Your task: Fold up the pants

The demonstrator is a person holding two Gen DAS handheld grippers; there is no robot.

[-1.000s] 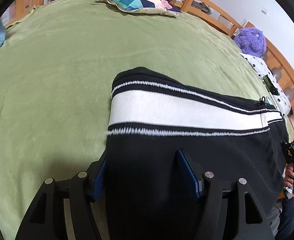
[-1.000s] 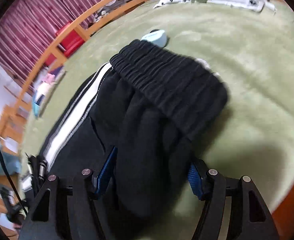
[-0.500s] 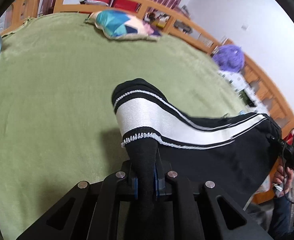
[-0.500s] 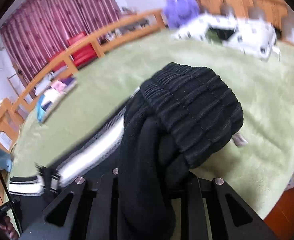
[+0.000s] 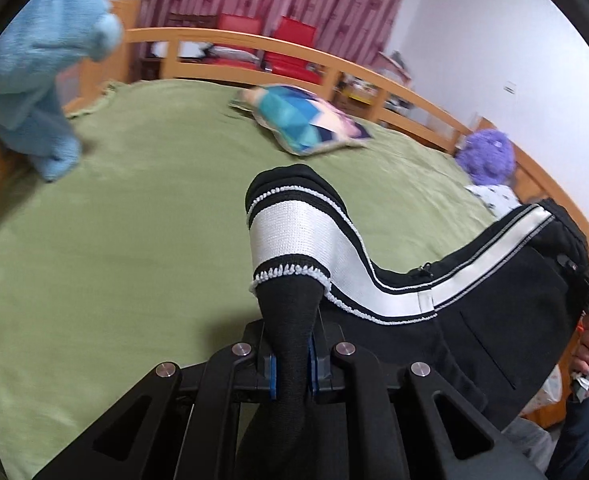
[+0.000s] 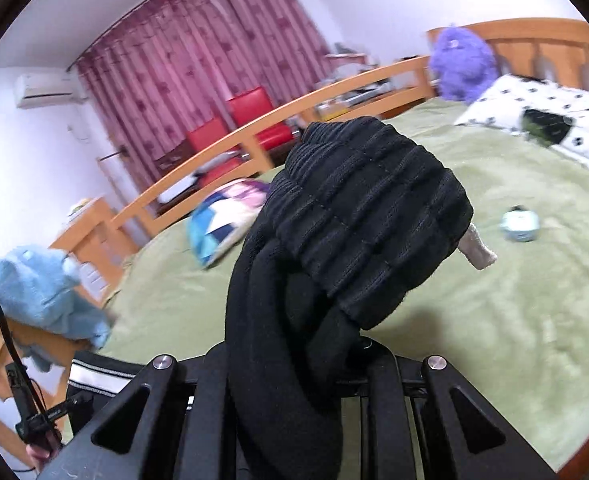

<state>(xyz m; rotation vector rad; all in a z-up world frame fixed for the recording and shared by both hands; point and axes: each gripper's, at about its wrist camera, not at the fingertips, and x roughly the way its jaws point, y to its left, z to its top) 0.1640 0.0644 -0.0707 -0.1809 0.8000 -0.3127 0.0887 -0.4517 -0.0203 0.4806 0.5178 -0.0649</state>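
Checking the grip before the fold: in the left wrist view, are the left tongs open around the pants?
No, the left tongs are shut on a pinched bunch of the black pants, with the blue pads pressed against the fabric.

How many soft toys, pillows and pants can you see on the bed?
Soft toys: 2, the blue plush and the purple plush
Pillows: 2, the colourful pillow and the spotted pillow
Pants: 1, the black pants
Total: 5
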